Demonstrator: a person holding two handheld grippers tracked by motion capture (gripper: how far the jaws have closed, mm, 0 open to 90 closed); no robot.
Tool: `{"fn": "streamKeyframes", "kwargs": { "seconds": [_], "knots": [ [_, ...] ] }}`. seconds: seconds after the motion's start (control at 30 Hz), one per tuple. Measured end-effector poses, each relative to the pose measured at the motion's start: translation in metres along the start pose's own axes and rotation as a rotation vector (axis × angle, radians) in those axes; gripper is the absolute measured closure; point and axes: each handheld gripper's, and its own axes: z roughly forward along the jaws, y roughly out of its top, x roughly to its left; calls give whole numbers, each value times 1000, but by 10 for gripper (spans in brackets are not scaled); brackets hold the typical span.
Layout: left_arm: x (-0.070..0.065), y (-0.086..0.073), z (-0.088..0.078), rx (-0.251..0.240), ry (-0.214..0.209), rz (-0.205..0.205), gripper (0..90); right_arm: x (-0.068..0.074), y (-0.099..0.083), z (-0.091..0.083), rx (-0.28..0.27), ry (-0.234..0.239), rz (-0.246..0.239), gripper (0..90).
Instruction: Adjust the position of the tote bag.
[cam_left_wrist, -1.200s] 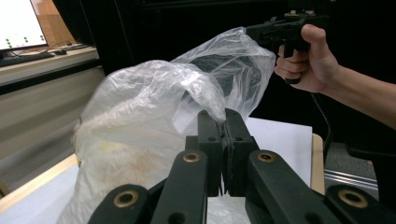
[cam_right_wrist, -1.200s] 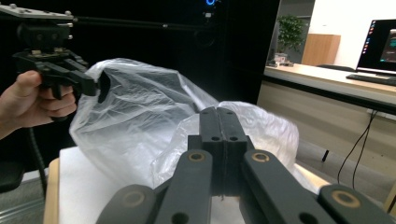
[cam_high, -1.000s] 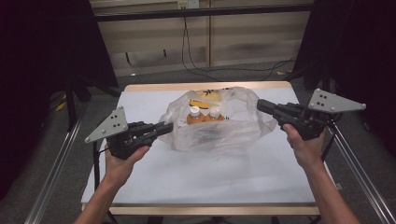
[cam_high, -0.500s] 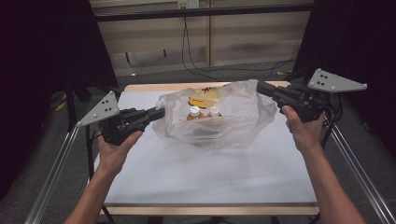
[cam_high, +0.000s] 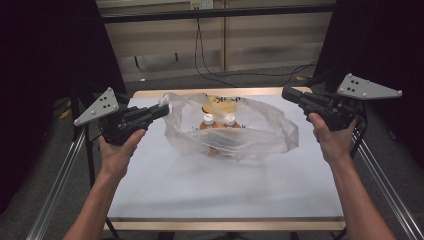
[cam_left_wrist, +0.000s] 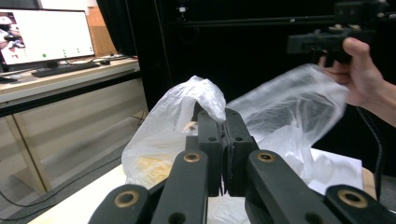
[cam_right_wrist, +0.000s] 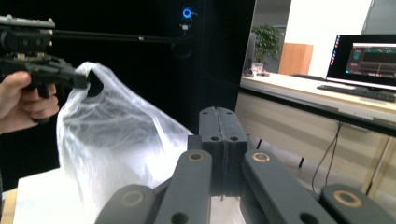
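Observation:
A clear plastic bag (cam_high: 250, 132) lies on the white table (cam_high: 200, 190); inside it stand two white-capped bottles (cam_high: 207, 120) on something orange, with a yellow item behind them. My left gripper (cam_high: 165, 109) is shut on the bag's left top edge and holds it raised; plastic drapes over its tips (cam_left_wrist: 224, 114). My right gripper (cam_high: 285, 92) hovers by the bag's right side with its jaws shut (cam_right_wrist: 218, 112) and no plastic between them. The bag (cam_right_wrist: 107, 135) hangs from the left gripper (cam_right_wrist: 86, 81) opposite.
The table's wooden rim (cam_high: 210, 92) runs along the back, and metal rails (cam_high: 55, 190) flank both sides. Black curtains close in left and right. Cables (cam_high: 205, 55) lie on the floor behind. A monitor (cam_left_wrist: 44, 35) stands on a desk off to the side.
My left gripper has risen and drawn back to the left with the bag's edge. The bag's right side has sagged away from the right gripper, which has barely moved.

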Motion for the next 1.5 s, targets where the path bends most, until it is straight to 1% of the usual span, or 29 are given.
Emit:
{"fn": "streamKeyframes", "kwargs": {
  "seconds": [0.03, 0.13, 0.17, 0.2, 0.27, 0.3, 0.37, 0.4, 0.43, 0.47, 0.57, 0.63, 0.67, 0.73, 0.83, 0.87, 0.93, 0.97, 1.03, 1.1, 1.17, 1.27, 1.3, 1.33, 1.37, 1.4, 1.43, 1.47, 1.5],
  "knots": [
    [3, 0, 1, 2, 13, -3, 884, 1, -2, -2, 3, -6, 3, 829],
    [9, 1, 3, 2, 16, -9, 885, 4, -9, -10, 22, 1, 12, 768],
    [10, 1, 4, -10, 24, -14, 885, 6, -11, -12, 38, 11, 9, 727],
    [12, 2, 5, -13, 20, -21, 885, 10, -14, -14, 46, 15, 9, 698],
    [14, 3, 7, -18, 25, -24, 885, 18, -20, -18, 65, 31, 5, 654],
    [15, 3, 7, -8, 20, -18, 885, 22, -24, -19, 76, 42, 7, 625],
    [16, 3, 9, -18, 25, -26, 885, 30, -33, -21, 97, 70, 9, 622],
    [16, 3, 9, -18, 25, -26, 885, 30, -33, -21, 97, 70, 9, 622],
    [17, 4, 10, -8, 32, -19, 885, 40, -42, -21, 135, 91, -2, 621],
    [17, 4, 10, -8, 32, -19, 885, 45, -45, -21, 151, 109, 3, 615],
    [18, 5, 11, -17, 28, -21, 885, 55, -53, -20, 189, 126, -4, 570],
    [18, 4, 11, -11, 25, -16, 885, 59, -55, -22, 198, 130, -11, 534],
    [18, 4, 11, -11, 26, -17, 885, 59, -55, -22, 198, 130, -11, 534],
    [18, 4, 12, -20, 28, -26, 885, 64, -56, -25, 201, 146, -11, 484],
    [19, 4, 12, -13, 26, -22, 885, 69, -59, -25, 222, 159, -17, 427],
    [19, 4, 12, -13, 26, -22, 885, 69, -59, -25, 222, 159, -17, 427],
    [19, 4, 12, -13, 25, -23, 885, 74, -66, -19, 267, 155, -39, 381],
    [19, 4, 12, -14, 23, -23, 885, 74, -66, -19, 267, 155, -39, 381],
    [19, 4, 13, -14, 22, -23, 885, 74, -72, -13, 289, 172, -38, 358],
    [20, 4, 12, -9, 20, -25, 885, 73, -75, -8, 307, 172, -40, 368],
    [21, 4, 12, -20, 21, -33, 885, 73, -78, -4, 326, 165, -48, 403],
    [22, 4, 11, -11, 22, -20, 885, 72, -80, 1, 348, 183, -55, 517],
    [21, 4, 11, -17, 24, -25, 885, 72, -81, 2, 360, 188, -59, 558],
    [21, 4, 11, -17, 24, -25, 885, 72, -81, 2, 360, 188, -59, 558],
    [22, 5, 10, -7, 14, -14, 885, 71, -83, 5, 369, 204, -55, 702],
    [23, 4, 9, -9, 6, -12, 885, 72, -83, 5, 373, 210, -58, 756],
    [22, 4, 10, -19, 7, -29, 885, 72, -82, 6, 367, 217, -60, 812],
    [23, 4, 9, -12, 13, -21, 885, 72, -80, 6, 358, 222, -61, 851],
    [24, 4, 9, -10, 20, -13, 885, 71, -77, 6, 351, 222, -61, 866]
  ]
}}
